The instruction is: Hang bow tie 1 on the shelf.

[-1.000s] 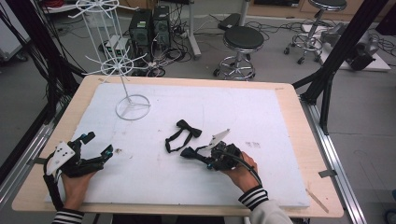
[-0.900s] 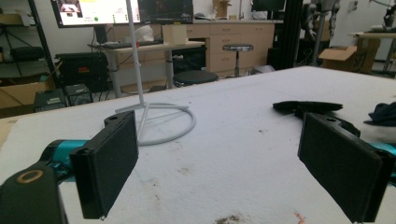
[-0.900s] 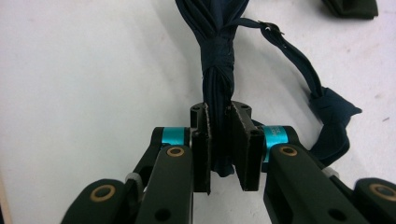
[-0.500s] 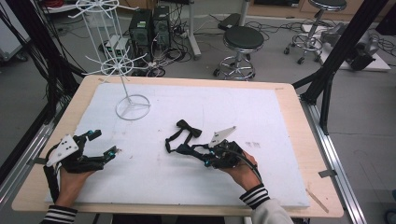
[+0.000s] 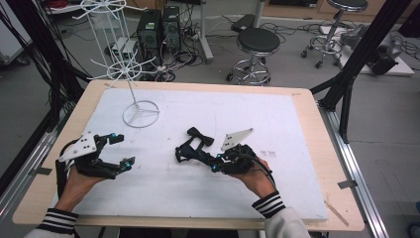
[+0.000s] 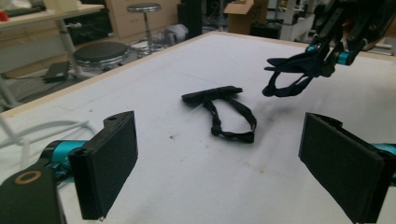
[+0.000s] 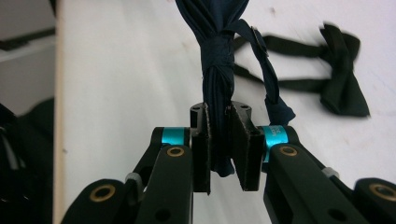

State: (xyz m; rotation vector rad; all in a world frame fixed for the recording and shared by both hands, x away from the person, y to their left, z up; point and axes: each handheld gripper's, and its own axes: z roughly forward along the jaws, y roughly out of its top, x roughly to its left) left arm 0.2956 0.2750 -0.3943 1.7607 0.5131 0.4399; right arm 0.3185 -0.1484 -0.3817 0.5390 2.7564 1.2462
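Right gripper view: right tongs (image 7: 219, 140) pinch navy bow tie (image 7: 215, 60) mid-frame, lifting it; left tongs (image 6: 229, 168) wide, ready for the strap.

Right tool (image 7: 226, 140): jaws pinched on a dark navy bow tie (image 7: 215, 60), gathered fabric squeezed between the pads.
Strap: trails beside the right jaw.
Black bow tie (image 7: 343, 72): lies flat on the white table (image 7: 130, 70), apart.

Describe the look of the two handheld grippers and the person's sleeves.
Both the left gripper and the right gripper are black with turquoise rings by flat black pads, brass rivets and a pale three-cornered top plate. Black cables trail. The sleeves have black-and-white striped cuffs.
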